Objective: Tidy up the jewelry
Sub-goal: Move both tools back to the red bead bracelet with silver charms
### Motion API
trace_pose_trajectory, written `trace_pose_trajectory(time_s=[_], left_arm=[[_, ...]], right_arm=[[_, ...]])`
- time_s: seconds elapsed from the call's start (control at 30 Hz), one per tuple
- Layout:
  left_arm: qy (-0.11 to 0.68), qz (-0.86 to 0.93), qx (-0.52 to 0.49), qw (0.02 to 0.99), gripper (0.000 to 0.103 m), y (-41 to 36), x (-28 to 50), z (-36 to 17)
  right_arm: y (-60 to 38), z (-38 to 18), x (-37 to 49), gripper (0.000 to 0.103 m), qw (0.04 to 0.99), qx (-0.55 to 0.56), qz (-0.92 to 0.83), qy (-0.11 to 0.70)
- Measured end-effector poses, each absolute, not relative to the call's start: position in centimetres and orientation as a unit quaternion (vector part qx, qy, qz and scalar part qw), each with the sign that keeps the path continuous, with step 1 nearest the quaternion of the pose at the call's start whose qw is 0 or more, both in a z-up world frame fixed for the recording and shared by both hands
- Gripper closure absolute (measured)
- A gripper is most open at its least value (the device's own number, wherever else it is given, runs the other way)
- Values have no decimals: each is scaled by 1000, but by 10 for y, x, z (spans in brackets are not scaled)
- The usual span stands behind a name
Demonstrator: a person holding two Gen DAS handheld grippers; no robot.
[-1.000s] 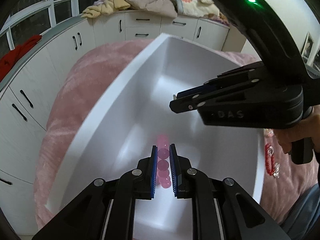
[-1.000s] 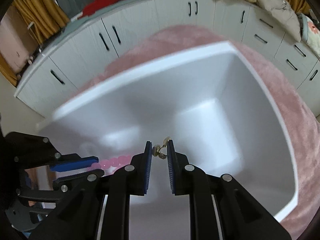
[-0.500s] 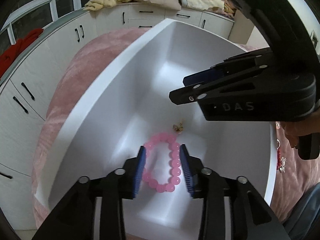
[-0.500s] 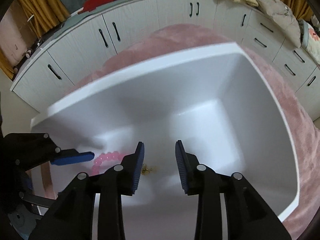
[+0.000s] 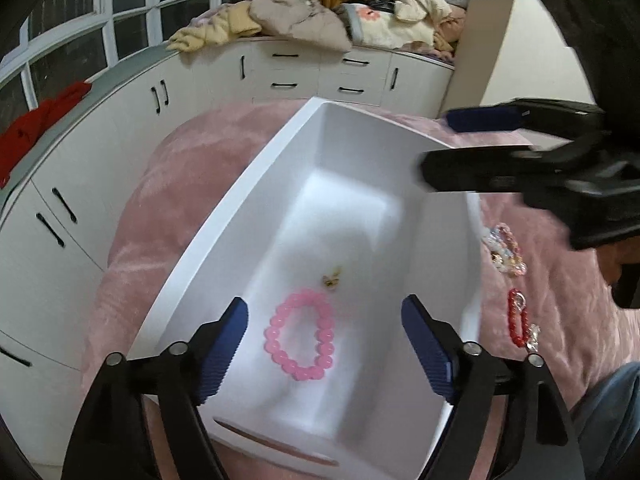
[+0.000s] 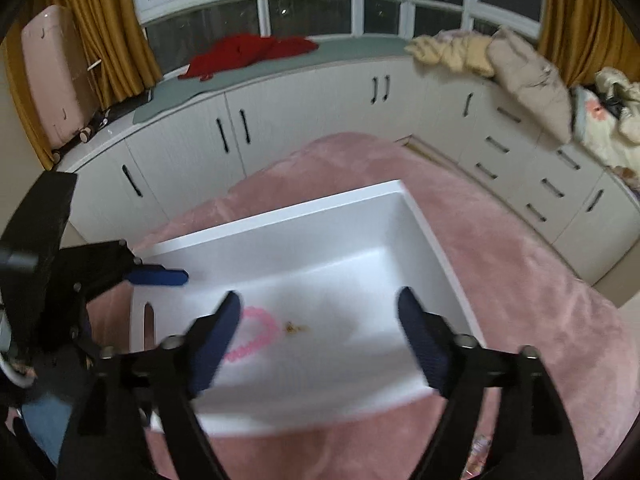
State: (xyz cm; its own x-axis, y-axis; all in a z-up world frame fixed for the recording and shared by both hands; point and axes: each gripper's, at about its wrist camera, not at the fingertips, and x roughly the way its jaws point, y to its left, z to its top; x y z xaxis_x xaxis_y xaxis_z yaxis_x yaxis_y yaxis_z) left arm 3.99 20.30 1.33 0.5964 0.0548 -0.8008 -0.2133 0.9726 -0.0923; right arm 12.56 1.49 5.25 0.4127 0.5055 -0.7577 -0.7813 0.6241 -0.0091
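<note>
Left gripper point(image 5: 324, 336) and right gripper point(image 6: 320, 330) jaws are opening, pinching nothing; glossy pink bead bracelet point(image 5: 300, 336) (round loop) lying below left's ribbed fingers point(image 5: 224, 344) in smooth white bin point(image 5: 224, 216).

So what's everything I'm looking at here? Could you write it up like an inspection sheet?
Surface: pink blanket, fuzzy, spread over a bed.
Job's things: white bin on the blanket; pink bracelet and small gold piece lie apart on its floor. Red bracelet and pale bracelet lie on the blanket beside the bin.
Clutter: nothing seen on the blanket.
Grippers: left gripper above the pink bracelet, jaws opening, not touching it; right gripper above the bin, jaws opening, nothing between them.
Cables: nothing seen.
Surroundings: white cabinets, windows, yellow curtains, red cloth and heaped bedding on the ledge.
</note>
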Motion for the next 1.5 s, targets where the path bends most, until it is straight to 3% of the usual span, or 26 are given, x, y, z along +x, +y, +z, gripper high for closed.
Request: trace_pose_trajectory(time_s=[0.13, 0.3, 0.73, 1.0, 1.07, 1.17, 1.47, 1.5], left_arm=[[429, 67, -83, 897, 11, 183, 33, 30], [399, 56, -64, 913, 9, 151, 25, 53], [353, -20, -1, 935, 8, 48, 27, 73], [373, -49, 30, 926, 8, 3, 36, 38], [381, -55, 36, 922, 8, -7, 41, 24], [397, -57, 42, 915, 8, -16, 48, 2], [436, -78, 28, 896, 9, -30, 77, -51], [439, -80, 27, 894, 13, -31, 78, -56]], right_arm=[[-27, 70, 118, 15, 836, -171, 374, 365], [-90, 76, 103, 11, 859, -161, 334, 352], [-184, 19, 66, 14, 871, -140, 298, 365], [-194, -12, 63, 30, 867, -135, 298, 376], [-193, -21, 63, 43, 864, -135, 295, 386], [-192, -36, 65, 54, 854, -136, 299, 404], [-185, -71, 73, 67, 825, -143, 312, 450], [-184, -75, 74, 68, 822, -147, 311, 454]])
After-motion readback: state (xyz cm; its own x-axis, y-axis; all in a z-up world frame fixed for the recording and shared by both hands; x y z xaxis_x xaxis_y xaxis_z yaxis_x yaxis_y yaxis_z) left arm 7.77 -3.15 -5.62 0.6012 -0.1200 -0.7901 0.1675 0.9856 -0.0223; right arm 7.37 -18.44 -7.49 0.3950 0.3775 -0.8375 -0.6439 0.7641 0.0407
